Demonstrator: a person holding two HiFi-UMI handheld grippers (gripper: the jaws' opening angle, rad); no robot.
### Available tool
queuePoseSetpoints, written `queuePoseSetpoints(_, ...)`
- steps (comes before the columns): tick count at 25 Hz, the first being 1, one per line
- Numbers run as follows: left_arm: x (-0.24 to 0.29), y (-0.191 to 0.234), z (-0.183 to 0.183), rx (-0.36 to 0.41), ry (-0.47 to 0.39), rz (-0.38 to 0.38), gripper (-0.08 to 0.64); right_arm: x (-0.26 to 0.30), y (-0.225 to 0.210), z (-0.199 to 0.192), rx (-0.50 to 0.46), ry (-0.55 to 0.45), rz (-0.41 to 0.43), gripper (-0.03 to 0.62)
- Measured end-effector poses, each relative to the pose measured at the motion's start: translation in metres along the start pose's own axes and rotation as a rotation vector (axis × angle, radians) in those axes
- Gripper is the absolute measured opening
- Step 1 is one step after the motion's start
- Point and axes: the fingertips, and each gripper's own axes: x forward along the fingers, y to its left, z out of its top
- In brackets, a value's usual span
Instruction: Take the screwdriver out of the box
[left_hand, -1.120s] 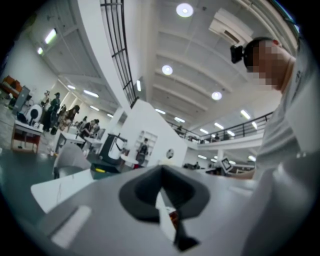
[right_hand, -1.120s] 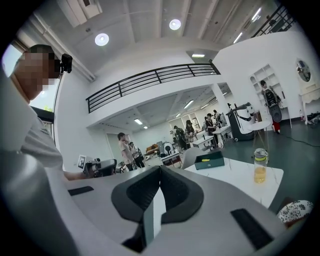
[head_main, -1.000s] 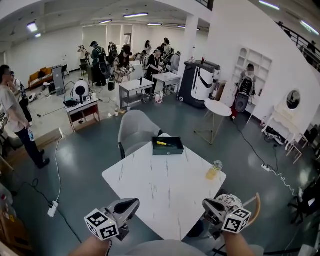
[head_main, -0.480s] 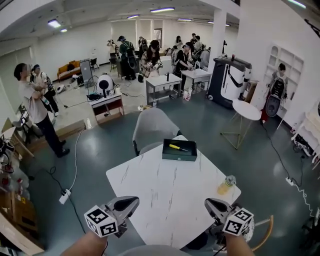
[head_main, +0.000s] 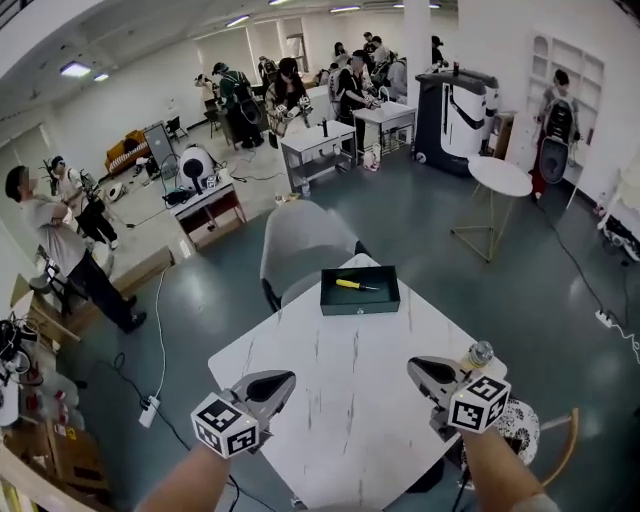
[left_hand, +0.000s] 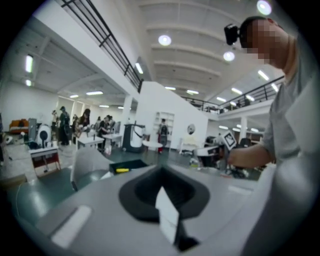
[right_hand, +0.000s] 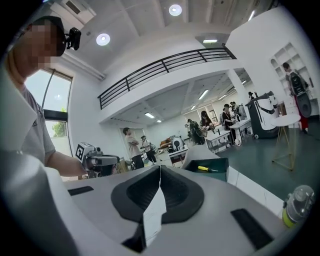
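A yellow-handled screwdriver (head_main: 350, 285) lies inside a dark open box (head_main: 360, 303) at the far side of the white marbled table (head_main: 340, 400). It also shows in the left gripper view as the screwdriver (left_hand: 121, 170) and in the right gripper view as the screwdriver (right_hand: 205, 169) in the box (right_hand: 215, 172). My left gripper (head_main: 282, 380) hovers over the table's near left, jaws shut and empty. My right gripper (head_main: 417, 368) hovers at the near right, jaws shut and empty. Both are well short of the box.
A grey chair (head_main: 300, 245) stands behind the table, just beyond the box. A bottle with yellow liquid (head_main: 478, 355) stands at the table's right corner, close to my right gripper. A round stool (head_main: 520, 430) sits below right. People and desks fill the far room.
Both grippers have come forward over the table toward the box, staying shut. The view has shifted, so the table and box sit closer and more centred.
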Motion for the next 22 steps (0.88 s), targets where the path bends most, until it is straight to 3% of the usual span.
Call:
queuePoseSetpoints(7,0.067,0.054,0.005,0.134,0.054,-0.071,0.005,0.049,-0.032,0.007,-0.01,0.018,-0.093,0.009)
queuePoseSetpoints(12,0.114,0.079,0.008,0.236,0.121,-0.107,0.005,0.077,-0.047,0.012,-0.021,0.022,-0.093,0.009)
queuePoseSetpoints(22,0.212,0.11,-0.018,0.431,0.252,-0.163,0.005,0.105,-0.08,-0.024,0.029,0.044,-0.079,0.009)
